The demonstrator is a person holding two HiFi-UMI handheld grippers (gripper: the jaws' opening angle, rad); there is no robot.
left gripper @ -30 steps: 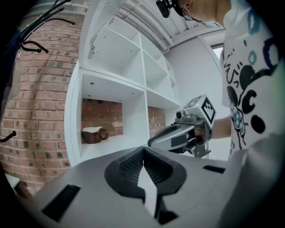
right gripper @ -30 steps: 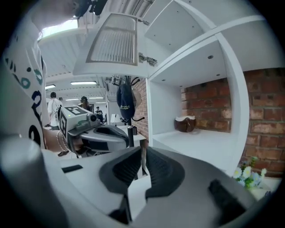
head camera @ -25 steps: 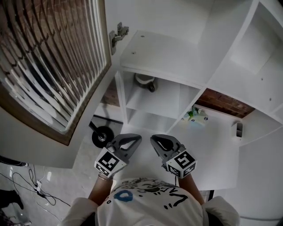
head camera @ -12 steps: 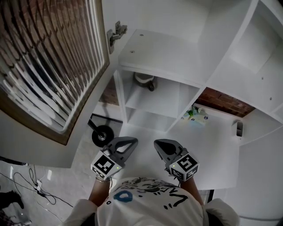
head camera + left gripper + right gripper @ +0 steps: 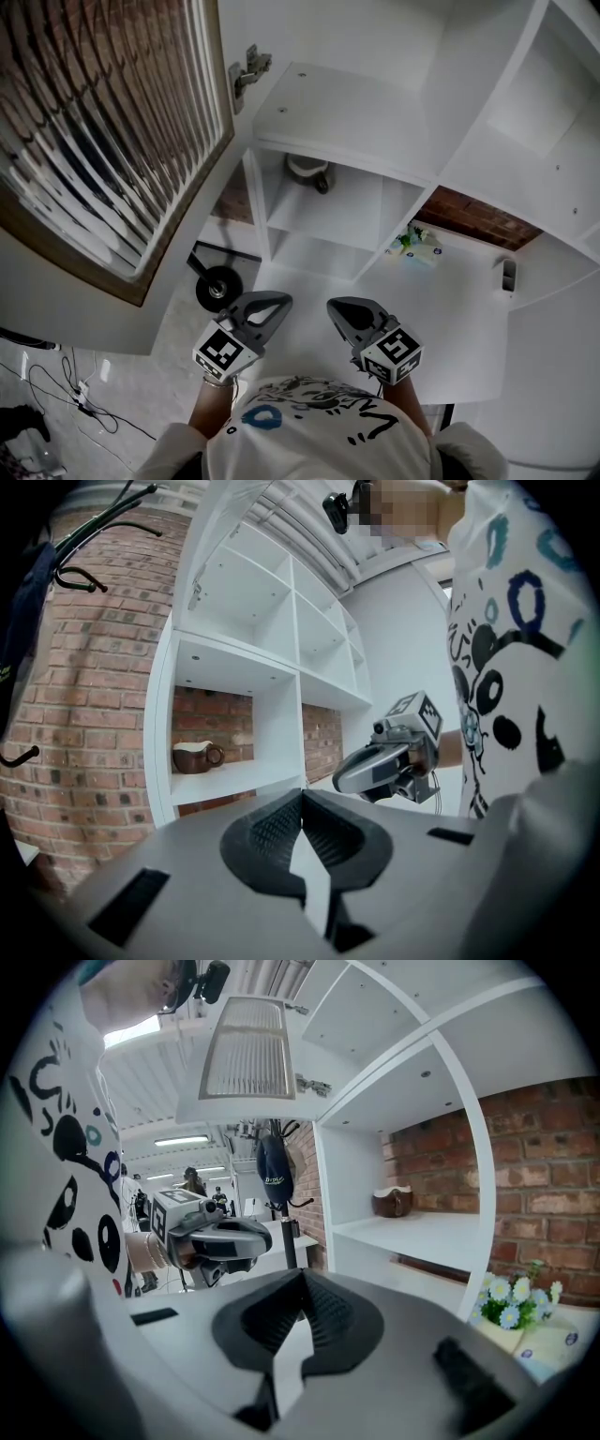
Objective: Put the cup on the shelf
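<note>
A brown cup (image 5: 307,172) with a pale rim stands upright on a white shelf (image 5: 328,217) against the brick wall; it also shows in the left gripper view as the cup (image 5: 196,757) and far off in the right gripper view as the cup (image 5: 392,1202). Both grippers hang close to my body, well short of the shelf. My left gripper (image 5: 282,299) is shut with nothing in it, its tips (image 5: 301,795) meeting. My right gripper (image 5: 334,305) is also shut and empty, jaws together (image 5: 302,1274). Neither touches the cup.
An open cabinet door (image 5: 122,141) with ribbed glass hangs at the left. A small pot of flowers (image 5: 415,243) and a packet sit on the white counter (image 5: 441,319). A coat stand base with a wheel (image 5: 217,288) is on the floor at left.
Both grippers drew back slightly toward my body between the first two frames, then held still. The right gripper's jaws closed. The cup has stayed on the shelf.
</note>
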